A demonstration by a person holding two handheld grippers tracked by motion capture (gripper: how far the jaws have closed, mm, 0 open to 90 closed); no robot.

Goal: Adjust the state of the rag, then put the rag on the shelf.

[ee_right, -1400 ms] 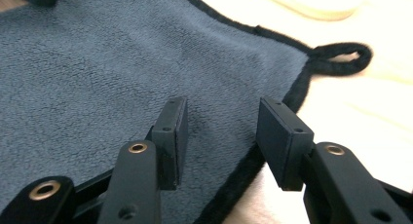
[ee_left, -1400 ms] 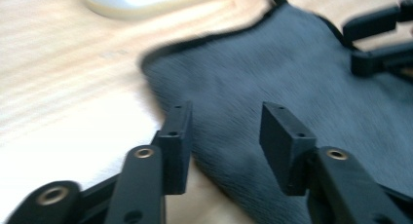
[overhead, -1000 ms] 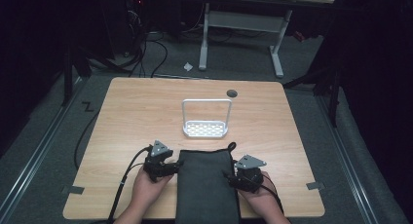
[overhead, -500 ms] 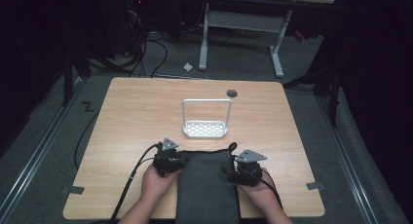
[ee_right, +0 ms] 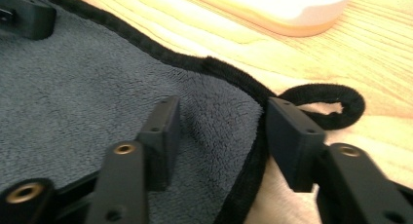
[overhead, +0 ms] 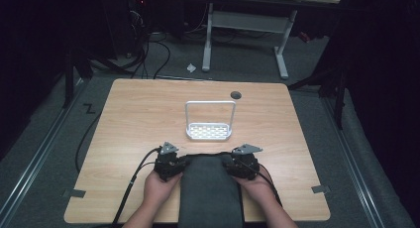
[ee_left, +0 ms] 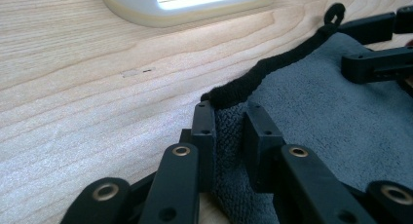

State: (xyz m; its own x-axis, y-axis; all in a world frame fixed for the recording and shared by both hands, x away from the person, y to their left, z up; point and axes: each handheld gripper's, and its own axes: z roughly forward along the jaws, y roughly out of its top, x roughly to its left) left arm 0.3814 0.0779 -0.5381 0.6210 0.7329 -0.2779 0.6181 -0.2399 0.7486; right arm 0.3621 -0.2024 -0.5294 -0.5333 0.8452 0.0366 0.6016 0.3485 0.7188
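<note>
Pinching the grey towel [ee_left: 341,121] corner in my left claw [ee_left: 229,121]; right claw [ee_right: 219,131] straddles its hem, jaws apart.

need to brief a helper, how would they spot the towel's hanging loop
On the wooden table, a dark grey towel lies at the near edge, in front of the white rack. At its far right corner, beside the right gripper, a thin black cord loop pokes onto bare wood.

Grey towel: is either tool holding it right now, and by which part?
The left tool is shut on the grey towel at its far left corner, on the black hem. The right tool straddles the far right corner beside the hanging loop, jaws open, not gripping.
</note>
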